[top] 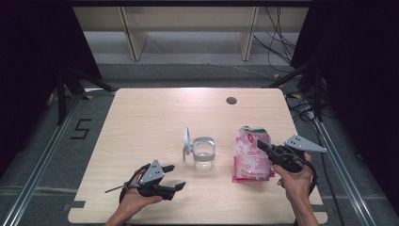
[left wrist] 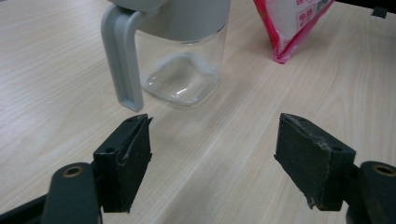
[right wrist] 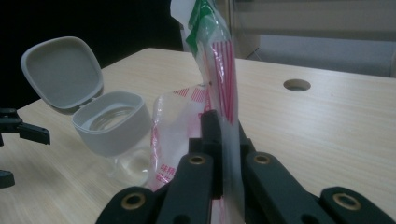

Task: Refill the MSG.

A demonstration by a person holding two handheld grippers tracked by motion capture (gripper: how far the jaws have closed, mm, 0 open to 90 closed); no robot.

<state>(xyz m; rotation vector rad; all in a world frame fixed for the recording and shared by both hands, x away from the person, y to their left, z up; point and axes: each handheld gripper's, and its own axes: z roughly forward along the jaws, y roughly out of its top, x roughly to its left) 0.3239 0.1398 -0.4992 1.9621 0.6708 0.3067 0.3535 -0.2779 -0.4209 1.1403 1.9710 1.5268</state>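
Note:
A clear jar (top: 204,154) with a grey collar and an open hinged grey lid (top: 186,138) stands mid-table; it also appears in the left gripper view (left wrist: 187,56) and the right gripper view (right wrist: 114,128). A red and white plastic bag (top: 251,155) sits upright to the jar's right. My right gripper (top: 263,146) is shut on the bag's upper edge (right wrist: 223,70), pinching the film between its jaws. My left gripper (top: 176,176) rests open on the table's near left, jaws wide apart (left wrist: 212,154) and pointing at the jar, holding nothing.
The light wood table (top: 155,113) has a round cable hole (top: 231,100) at the back right. Beyond the far edge are a wooden shelf frame (top: 188,28) and loose cables (top: 277,42) on the floor. Black curtains flank both sides.

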